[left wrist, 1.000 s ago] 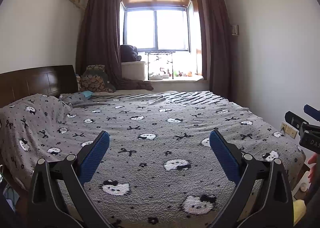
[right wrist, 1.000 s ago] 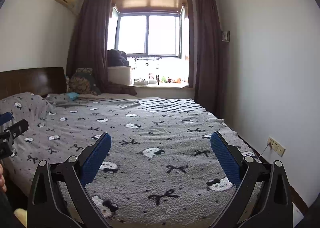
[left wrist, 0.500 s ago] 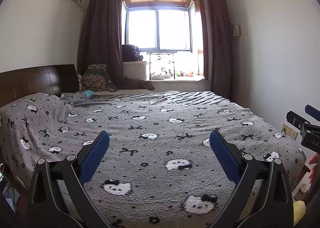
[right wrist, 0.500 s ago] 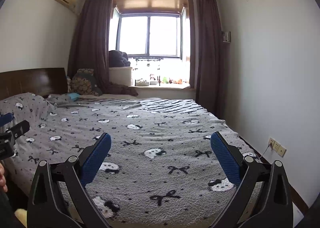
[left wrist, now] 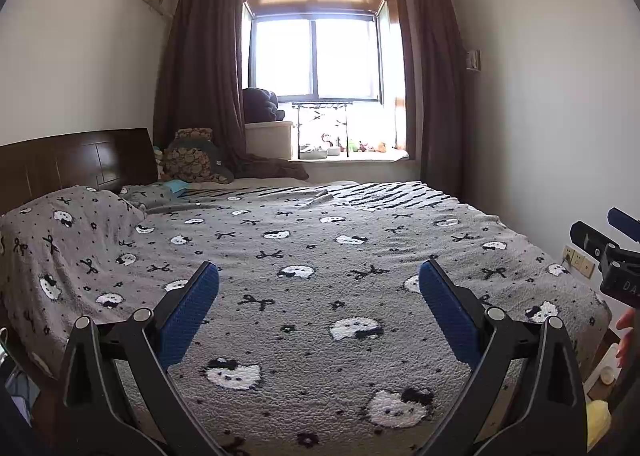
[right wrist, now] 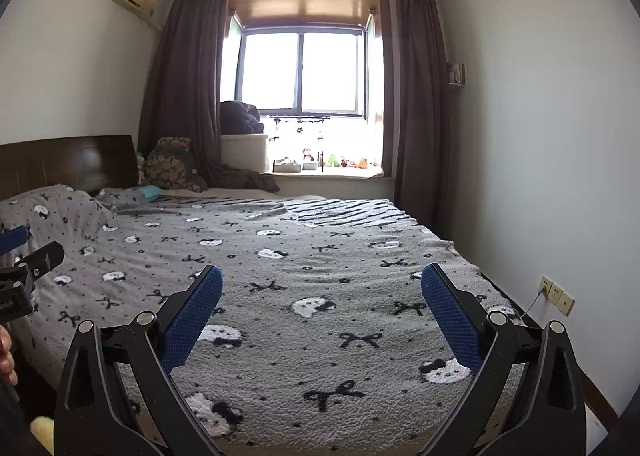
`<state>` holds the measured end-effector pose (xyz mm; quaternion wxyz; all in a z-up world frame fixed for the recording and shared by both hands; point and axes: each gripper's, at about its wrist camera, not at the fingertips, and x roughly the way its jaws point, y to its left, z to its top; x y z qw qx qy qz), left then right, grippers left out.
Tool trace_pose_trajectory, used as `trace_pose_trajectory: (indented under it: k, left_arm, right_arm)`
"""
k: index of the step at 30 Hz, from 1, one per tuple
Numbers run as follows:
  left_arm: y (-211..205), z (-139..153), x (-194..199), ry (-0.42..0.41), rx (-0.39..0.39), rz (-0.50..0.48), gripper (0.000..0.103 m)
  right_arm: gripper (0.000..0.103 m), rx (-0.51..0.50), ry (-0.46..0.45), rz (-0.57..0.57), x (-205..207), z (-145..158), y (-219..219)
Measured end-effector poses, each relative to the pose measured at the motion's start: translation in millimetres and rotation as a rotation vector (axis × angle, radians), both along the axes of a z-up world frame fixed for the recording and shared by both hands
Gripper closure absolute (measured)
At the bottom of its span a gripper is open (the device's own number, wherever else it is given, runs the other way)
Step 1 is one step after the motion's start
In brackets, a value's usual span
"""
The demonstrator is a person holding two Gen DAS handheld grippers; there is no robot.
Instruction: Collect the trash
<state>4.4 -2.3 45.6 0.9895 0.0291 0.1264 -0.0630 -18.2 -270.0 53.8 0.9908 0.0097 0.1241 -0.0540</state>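
Note:
No trash shows clearly in either view. My left gripper (left wrist: 319, 276) is open and empty, held above the near end of a bed with a grey cat-and-bow blanket (left wrist: 320, 248). My right gripper (right wrist: 321, 280) is open and empty over the same blanket (right wrist: 320, 256). Each gripper shows at the edge of the other's view: the right gripper (left wrist: 612, 252) at the right edge, the left gripper (right wrist: 24, 268) at the left edge. A small teal item (left wrist: 176, 187) lies near the pillows; I cannot tell what it is.
A dark wooden headboard (left wrist: 72, 164) stands at the left, a pillow (left wrist: 60, 224) under the blanket. A window (left wrist: 316, 60) with dark curtains, a sill with small toys and a white box (left wrist: 268, 138) is at the far end. Wall sockets (right wrist: 556, 294) sit low on the right wall.
Both views have shifted slightly; the scene sits a little further right and lower. Both grippers stay open and empty.

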Motion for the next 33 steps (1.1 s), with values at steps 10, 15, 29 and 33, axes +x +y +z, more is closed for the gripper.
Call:
trace_pose_trajectory:
  k: [10,15,29,33]
  left_arm:
    - [-1.2,0.1,-0.5,-0.002,0.000,0.001,0.008]
    - [-1.1,0.2,-0.3,-0.002,0.000,0.001,0.008]
    - [-3.1,4.4,-5.1,-0.003,-0.007,-0.004,0.008]
    - [-2.3,4.2,-5.4,0.008,-0.041,-0.033,0.008]
  right_arm:
    - [0.003,0.001,0.001,0.007,-0.3,-0.2,1.1]
    - [0.003,0.001,0.001,0.008,-0.4,-0.1,1.6]
    - [0.003,-0.001,0.004,0.003,1.6,-0.9,2.8]
    - [0.003,0.001,0.009,0.003,3.1,-1.8,3.4]
